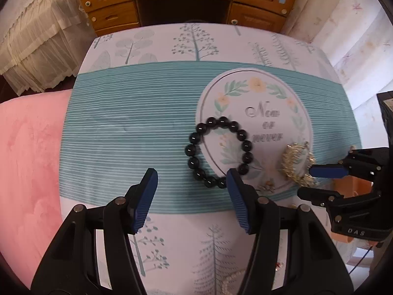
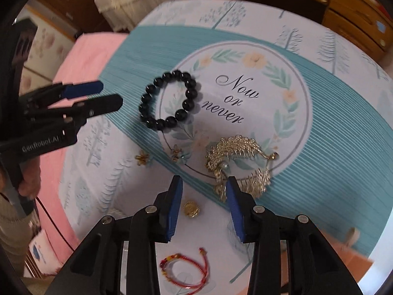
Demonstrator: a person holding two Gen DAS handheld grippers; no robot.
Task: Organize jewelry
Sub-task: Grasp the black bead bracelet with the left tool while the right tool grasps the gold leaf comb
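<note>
The black bead bracelet lies mid-frame on the cloth, just ahead & right of the left claw, which is open, holding nothing. Right claw is open too, w/ the gold comb just ahead, so left is nearer the beads.

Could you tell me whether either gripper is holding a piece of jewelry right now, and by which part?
Nothing is held: the left gripper and the right gripper both stand open above the cloth, empty.
</note>
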